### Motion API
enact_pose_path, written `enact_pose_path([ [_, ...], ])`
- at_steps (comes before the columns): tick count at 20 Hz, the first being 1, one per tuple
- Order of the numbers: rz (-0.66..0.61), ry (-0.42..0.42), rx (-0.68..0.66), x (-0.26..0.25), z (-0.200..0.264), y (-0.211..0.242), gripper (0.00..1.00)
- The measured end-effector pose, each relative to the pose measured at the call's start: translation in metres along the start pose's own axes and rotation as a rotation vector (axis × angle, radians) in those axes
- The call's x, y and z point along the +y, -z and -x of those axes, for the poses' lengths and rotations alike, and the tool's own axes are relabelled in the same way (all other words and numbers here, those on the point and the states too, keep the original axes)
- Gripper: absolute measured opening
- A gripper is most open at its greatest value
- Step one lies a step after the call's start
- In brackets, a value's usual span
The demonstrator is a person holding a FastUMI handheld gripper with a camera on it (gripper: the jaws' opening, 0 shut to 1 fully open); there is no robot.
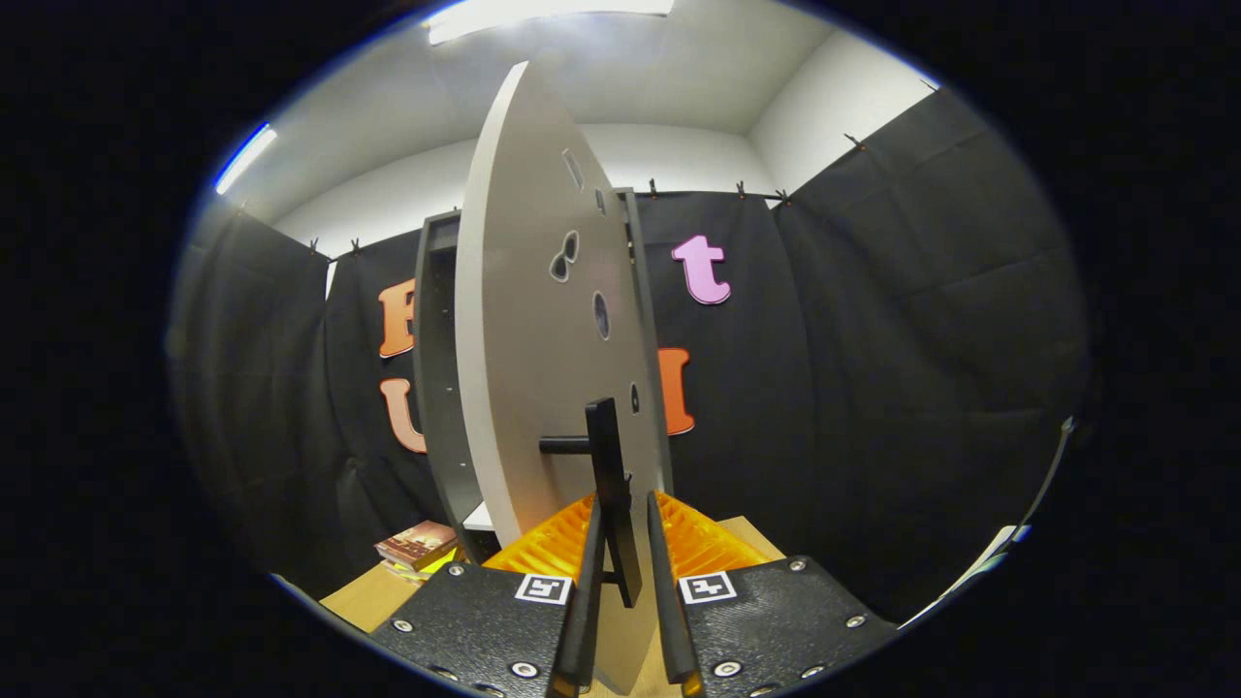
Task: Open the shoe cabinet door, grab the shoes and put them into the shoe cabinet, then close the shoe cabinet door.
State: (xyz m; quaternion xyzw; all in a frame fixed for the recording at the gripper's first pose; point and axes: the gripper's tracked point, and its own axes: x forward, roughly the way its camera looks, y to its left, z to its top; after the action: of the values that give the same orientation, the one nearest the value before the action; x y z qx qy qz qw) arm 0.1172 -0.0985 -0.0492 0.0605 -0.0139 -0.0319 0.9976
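Observation:
The shoe cabinet's pale door (pixel 528 368) stands swung out toward me, nearly edge-on, with hinge cut-outs showing on its inner face. Its black bar handle (pixel 609 456) sticks out on a short stub and runs down between my fingers. My gripper (pixel 625 506) is shut on this handle, one finger (pixel 588 591) on its left side and the other on its right. Behind the door rises the dark cabinet frame (pixel 436 388), with a pale shelf (pixel 479 517) showing low inside it.
The cabinet stands on a wooden tabletop (pixel 373 596). A small stack of books (pixel 417 545) lies on it left of the cabinet's foot. Black cloth walls close the booth behind and to both sides.

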Motion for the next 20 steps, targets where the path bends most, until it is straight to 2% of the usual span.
enact_pose_path([
  [2,-0.031,0.021,0.001,-0.02,-0.003,-0.003,0.26],
  [4,-0.053,0.026,-0.007,-0.048,-0.006,-0.003,0.2],
  [8,-0.037,0.0,0.01,-0.063,-0.006,-0.001,0.2],
  [13,0.012,0.017,0.019,-0.073,0.005,-0.005,0.27],
  [17,-0.012,0.084,0.004,-0.096,0.03,-0.014,0.31],
  [20,0.017,0.125,-0.034,-0.104,0.051,-0.032,0.44],
])
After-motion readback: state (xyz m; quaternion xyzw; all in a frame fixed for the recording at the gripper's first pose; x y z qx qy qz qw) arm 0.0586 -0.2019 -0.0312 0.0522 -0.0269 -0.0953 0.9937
